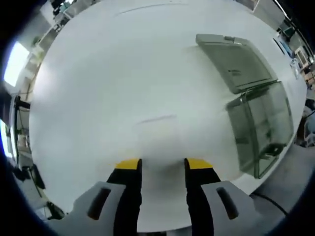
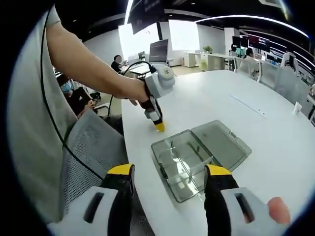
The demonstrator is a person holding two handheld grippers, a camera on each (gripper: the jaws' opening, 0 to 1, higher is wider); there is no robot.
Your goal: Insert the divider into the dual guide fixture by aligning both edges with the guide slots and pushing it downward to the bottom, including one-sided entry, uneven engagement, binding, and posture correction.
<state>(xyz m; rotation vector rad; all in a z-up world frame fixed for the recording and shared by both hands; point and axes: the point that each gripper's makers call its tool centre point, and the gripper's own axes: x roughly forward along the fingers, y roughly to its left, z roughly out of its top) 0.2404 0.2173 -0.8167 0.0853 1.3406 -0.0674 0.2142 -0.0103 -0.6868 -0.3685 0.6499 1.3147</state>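
So the box (image 2: 184, 164) sits on the table (image 2: 256, 98) close to its near edge, lid (image 2: 221, 144) flipped open and lying flat on the table to the right of it. Left gripper (image 2: 159, 126) hangs over the table just past the box, far-left side. A chair (image 2: 86, 147) is off the table's left edge. People sit at desks way back.

In the left gripper view the box (image 1: 261, 125) is on the right, lid (image 1: 236, 61) beyond it.

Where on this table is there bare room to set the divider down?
The white table is bare ahead of the left gripper, and beyond the open lid toward the far edge. It is crowded only at the clear box beside the near edge, just ahead of the right gripper.
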